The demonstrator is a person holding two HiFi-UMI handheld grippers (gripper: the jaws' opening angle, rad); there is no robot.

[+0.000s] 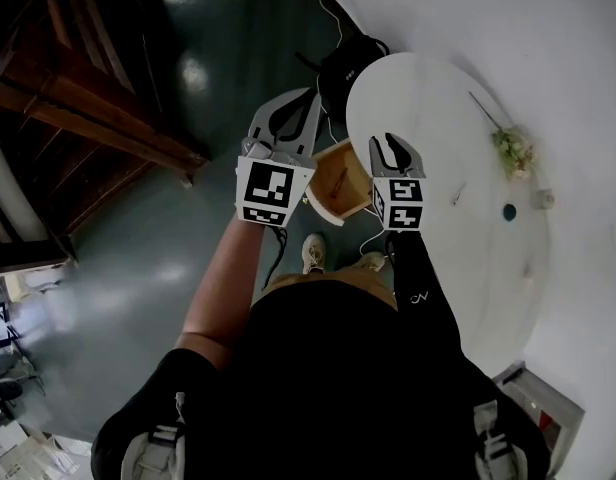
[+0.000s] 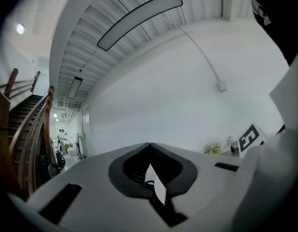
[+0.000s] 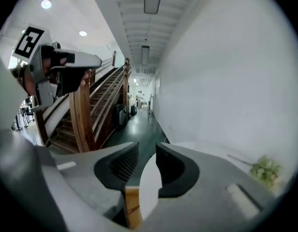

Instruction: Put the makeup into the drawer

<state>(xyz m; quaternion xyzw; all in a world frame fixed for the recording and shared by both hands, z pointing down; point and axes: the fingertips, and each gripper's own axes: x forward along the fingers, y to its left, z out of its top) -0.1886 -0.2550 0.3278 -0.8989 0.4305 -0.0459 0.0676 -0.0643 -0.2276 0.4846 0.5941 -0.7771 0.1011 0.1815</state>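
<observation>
Two claws hang over the open wooden drawer (image 1: pixel 340 178): the left gripper (image 1: pixel 308 96) closed on nothing, the right gripper (image 1: pixel 390 136) parted and empty, probably ready to fetch. Small pieces, likely the makeup (image 1: pixel 509 211), lie on the white table (image 1: pixel 438 98) at its three o'clock.

Table (image 1: pixel 458 98): white top, smooth, matt. Drawer (image 1: pixel 340 180) at the table's edge: pale raw-looking wood. Floor (image 1: pixel 218 58) beside the table: dark green, glossy, mirrors lamps. Staircase (image 1: pixel 78 118) well off the table: brown varnished wood.
</observation>
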